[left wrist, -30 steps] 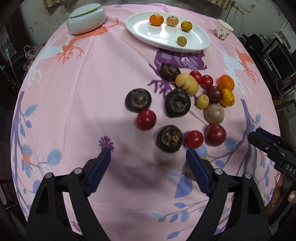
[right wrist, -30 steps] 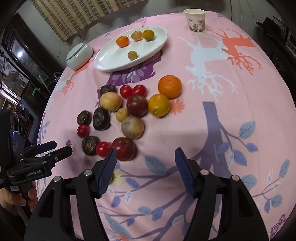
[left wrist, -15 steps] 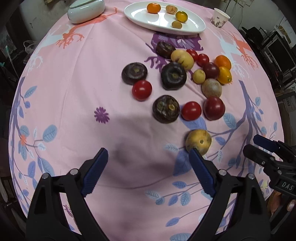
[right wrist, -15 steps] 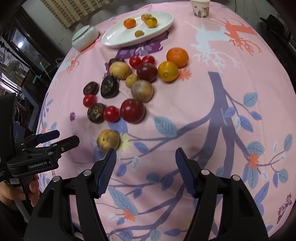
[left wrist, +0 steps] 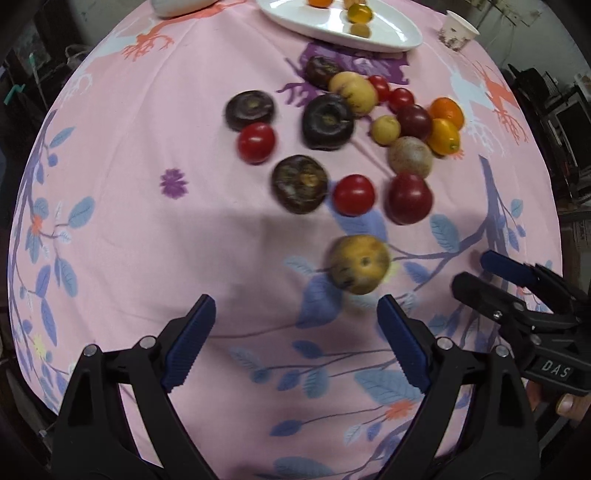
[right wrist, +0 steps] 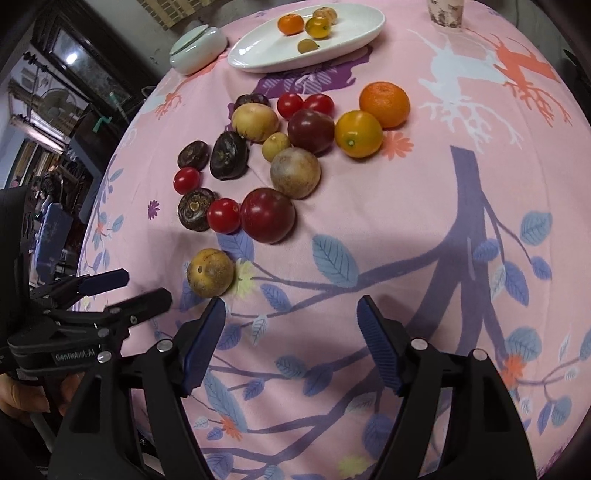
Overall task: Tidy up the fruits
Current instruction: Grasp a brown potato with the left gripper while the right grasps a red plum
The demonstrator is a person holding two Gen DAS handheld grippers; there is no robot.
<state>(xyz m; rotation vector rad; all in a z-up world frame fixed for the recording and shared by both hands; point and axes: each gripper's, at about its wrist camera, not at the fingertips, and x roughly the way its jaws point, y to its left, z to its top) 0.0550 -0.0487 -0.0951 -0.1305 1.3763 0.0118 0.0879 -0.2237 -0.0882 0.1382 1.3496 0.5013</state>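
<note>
Fruit pile [right wrist: 280, 147] on pink table [right wrist: 424, 229], near side of white plate [right wrist: 354, 40]. Plate holds four small fruits. One yellow fruit [left wrist: 359, 264] lies alone, on side of pile away from plate. Left hand-held gripper [left wrist: 295, 323] wide, nothing between jaws, just short of yellow fruit. Right hand-held gripper [right wrist: 290, 326] opening, nothing between jaws, beside yellow fruit [right wrist: 209, 272]. Paper cup [left wrist: 458, 31] and lidded white bowl [right wrist: 197, 50] stand either side of plate.

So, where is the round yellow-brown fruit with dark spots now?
The round yellow-brown fruit with dark spots lies alone on the pink tablecloth, nearest the camera in both wrist views, below the red cherry tomato and the dark red plum.
</note>
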